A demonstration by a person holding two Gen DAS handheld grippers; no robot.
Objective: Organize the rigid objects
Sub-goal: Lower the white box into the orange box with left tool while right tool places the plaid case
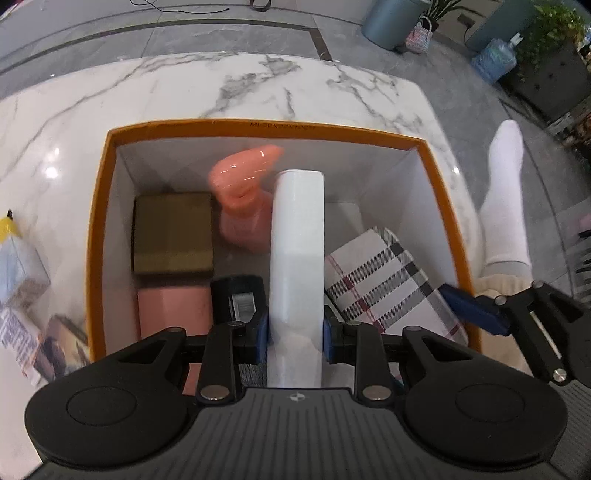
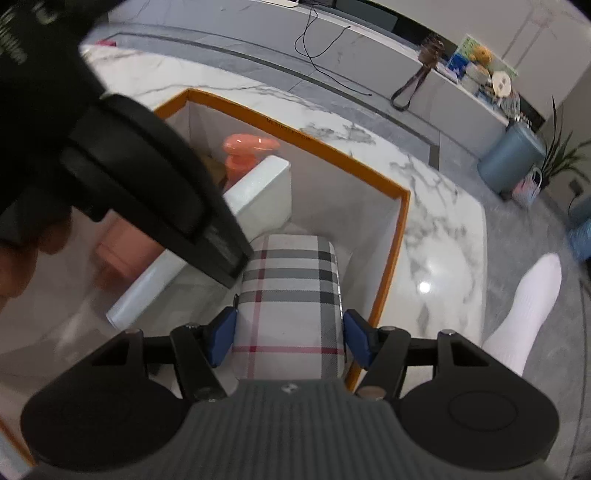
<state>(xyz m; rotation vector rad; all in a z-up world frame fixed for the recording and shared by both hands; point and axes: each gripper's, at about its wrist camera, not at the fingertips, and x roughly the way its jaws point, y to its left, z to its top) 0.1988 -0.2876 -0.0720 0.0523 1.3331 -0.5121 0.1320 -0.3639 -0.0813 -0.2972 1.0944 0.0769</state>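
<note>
This looks like a lobby or showroom-like lounge rather than a kitchen or workshop. A polished marble table (image 1: 229, 88) stands on a grey tiled floor (image 1: 207, 37) with dark inlaid borders. A long low marble counter (image 2: 373, 48) runs along the far wall, carrying a clutter of small goods. Potted plants (image 1: 554, 33), a blue-grey bin (image 1: 395, 22) and a water jug (image 1: 495, 59) stand beyond the table.

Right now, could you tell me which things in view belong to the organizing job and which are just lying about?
Part of the job:
- orange-rimmed box
- white box, in the left gripper
- plaid box, in the right gripper
- pink pump bottle, brown box, pink box, already inside

Lying about:
- packets on the marble table
- blue bin, plants
</note>
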